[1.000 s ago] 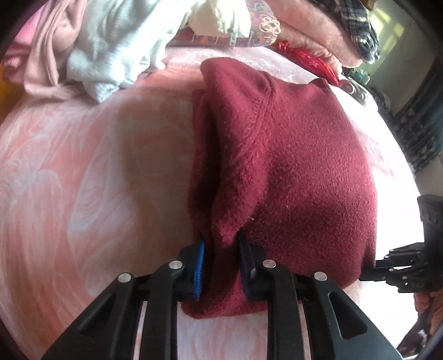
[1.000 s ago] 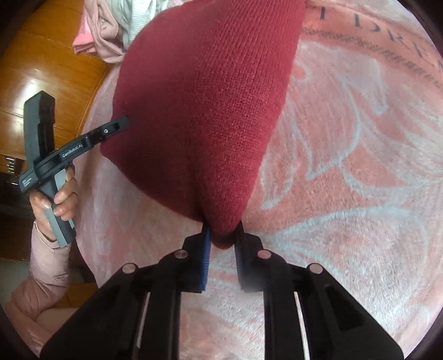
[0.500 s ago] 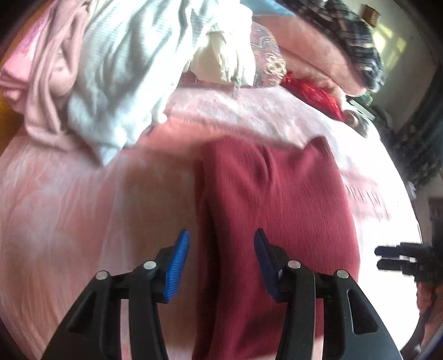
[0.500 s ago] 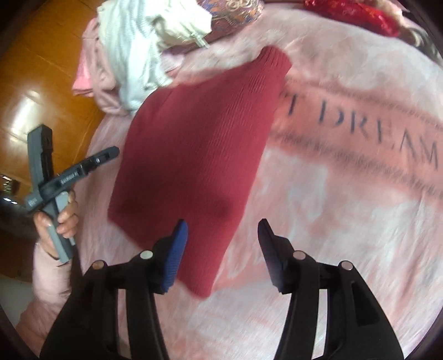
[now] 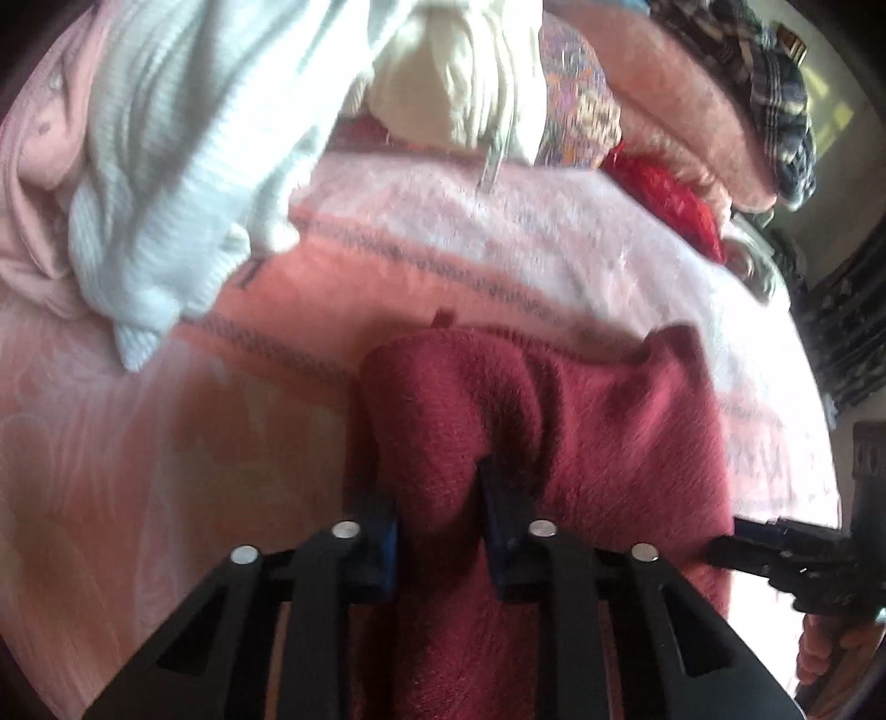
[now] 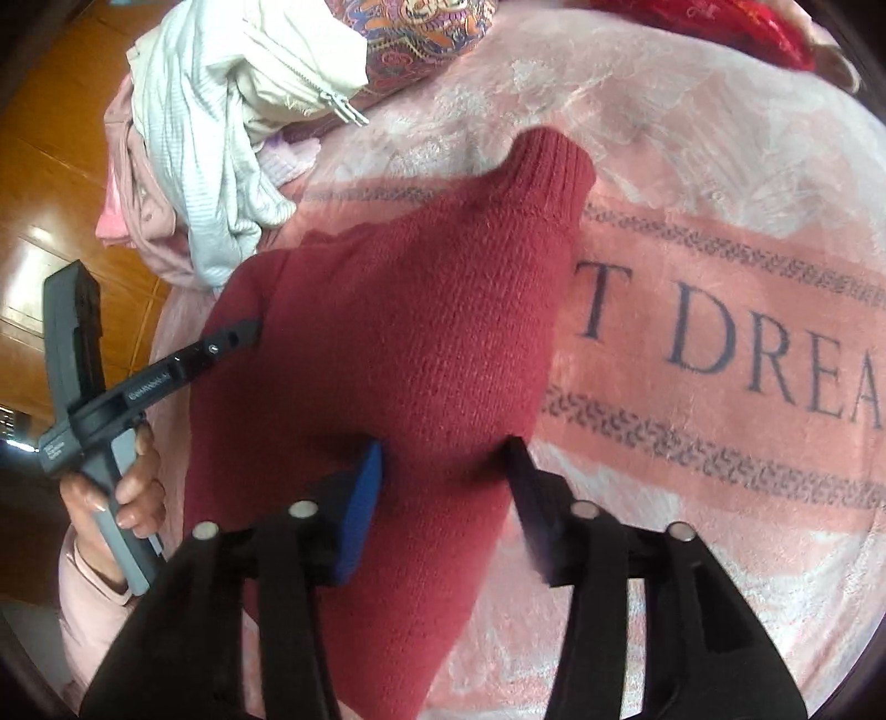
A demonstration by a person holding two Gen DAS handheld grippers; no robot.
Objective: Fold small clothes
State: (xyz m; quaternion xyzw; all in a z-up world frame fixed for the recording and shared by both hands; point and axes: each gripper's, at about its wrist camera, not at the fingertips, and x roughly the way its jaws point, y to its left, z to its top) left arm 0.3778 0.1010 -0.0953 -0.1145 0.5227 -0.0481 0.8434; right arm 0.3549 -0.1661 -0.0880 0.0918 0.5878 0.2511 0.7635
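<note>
the dark red sweater [image 6: 398, 354] lies folded on the pink blanket [image 6: 692, 471], filling the middle and lower middle of the right wrist view, one ribbed corner reaching toward the upper middle of the frame. in the left wrist view the sweater [image 5: 581, 443] sits in the lower middle, with a raised ridge of knit between the blue pads. the left gripper [image 5: 440, 526] has just been closing, and its jaws stand narrow with that fold of sweater pinched between them. the right gripper [image 6: 446, 493] has also just been closing; its jaws are partly apart, straddling the near edge of the sweater, the blue pad pressing the knit on the left and the dark pad at the cloth's right edge, with the fabric bunched up between them. in the right wrist view the left tool shows at the left of the frame, its tip touching the sweater's left edge, gripped by a hand [image 6: 119, 487] in a pale pink sleeve [image 6: 88, 615]. the blanket carries dark letters at the right of that frame. a heap of clothes [image 6: 221, 138], white and pale pink, lies at the upper left, apart from the sweater, with a patterned cushion [image 6: 421, 39] beside it at the top. a red cloth [image 5: 670, 205] lies at the upper right of the left wrist view. orange wooden floor [image 6: 50, 138] shows at the far left of the right wrist view.
</note>
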